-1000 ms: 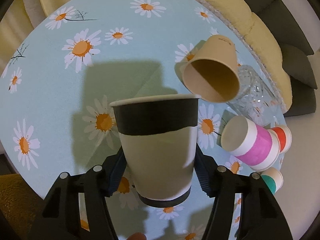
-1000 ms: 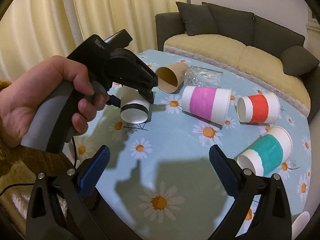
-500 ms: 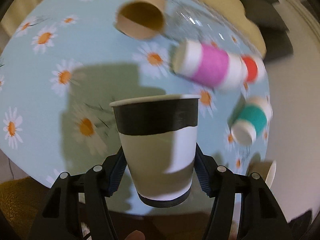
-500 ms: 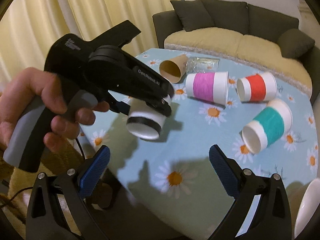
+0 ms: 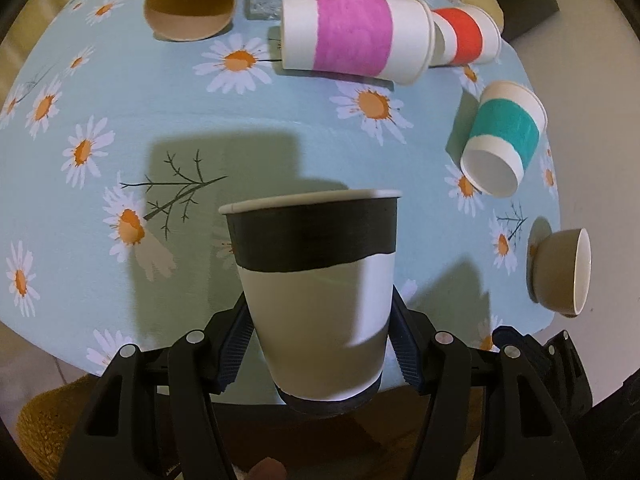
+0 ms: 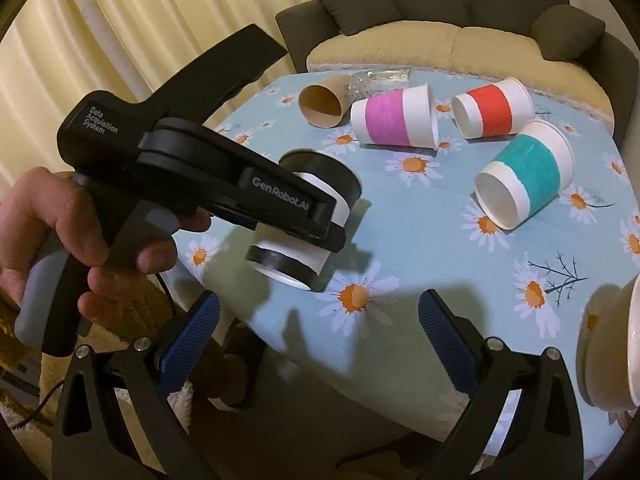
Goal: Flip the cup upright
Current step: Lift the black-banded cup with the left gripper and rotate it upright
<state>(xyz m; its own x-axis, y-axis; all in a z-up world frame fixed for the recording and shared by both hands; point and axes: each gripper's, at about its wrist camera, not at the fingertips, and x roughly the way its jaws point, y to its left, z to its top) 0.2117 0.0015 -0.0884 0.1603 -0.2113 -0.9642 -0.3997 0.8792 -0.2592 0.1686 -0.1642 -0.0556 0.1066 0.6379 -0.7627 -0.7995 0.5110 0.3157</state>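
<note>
- The left gripper (image 5: pixel 320 344) has its fingers clamped on the lower body of the black-banded cup (image 5: pixel 316 292), held in the air above the table (image 5: pixel 280 128)
- The right gripper (image 6: pixel 316 320) hangs spread wide, nothing between its fingers
- Risk: thin paper wall could crush or slip between the pads if squeezed unevenly while turning
- Set down tilted, it could topple

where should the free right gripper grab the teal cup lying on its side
Grip the teal cup across its teal-banded middle, coming from above with one finger on each curved flank. It lies on the table, open mouth toward the near edge, so the sides are exposed. The right gripper is open and empty; the left gripper holds the black-banded cup.
</note>
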